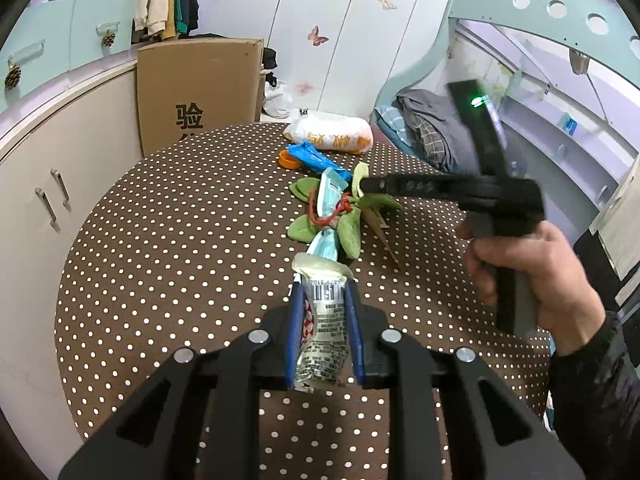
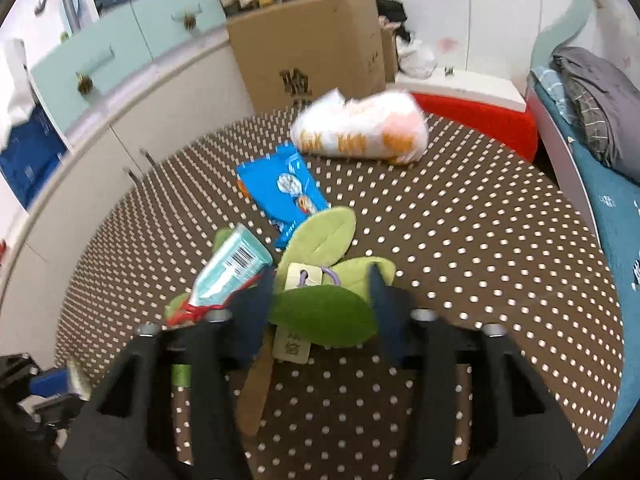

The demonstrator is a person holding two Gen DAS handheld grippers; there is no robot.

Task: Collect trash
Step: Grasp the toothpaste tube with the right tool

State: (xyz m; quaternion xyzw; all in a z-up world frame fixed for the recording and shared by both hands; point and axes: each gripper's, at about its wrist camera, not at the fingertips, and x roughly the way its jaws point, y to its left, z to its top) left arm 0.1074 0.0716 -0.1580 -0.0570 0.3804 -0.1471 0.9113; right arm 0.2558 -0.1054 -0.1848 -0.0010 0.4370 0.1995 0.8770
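Left gripper: your left gripper [image 1: 322,292] is pinching a crumpled pale wrapper [image 1: 323,328] upright between its blue pads, barcode end poking above the tips.
Wrapper height: it hangs clear above the dotted brown tablecloth [image 1: 180,240], not touching it.
Right gripper: your right gripper [image 2: 320,280] has its jaws spread, nothing pinched; the picture is blurred.
What's between the right jaws: a dark green felt leaf [image 2: 324,316] lies in the gap, with a tan tag [image 2: 292,346] just under it; neither pad presses on it.
Leaf pile: lighter green leaves [image 2: 320,236] fan out just beyond your right fingertips, resting on the cloth.
Teal tube: a teal tube [image 2: 230,270] lies tilted just left of your right gripper's left pad, a red cord [image 2: 192,312] around its lower end.
Blue packet: a blue snack packet [image 2: 282,190] sits flat past the leaves, farther from you.
White bag: a white bag with orange print [image 2: 360,128] rests near the far edge of the table, well apart from both grippers.
Your hand: in the left view your right hand [image 1: 532,272] grips the handle, the tool's tip over the leaf pile.
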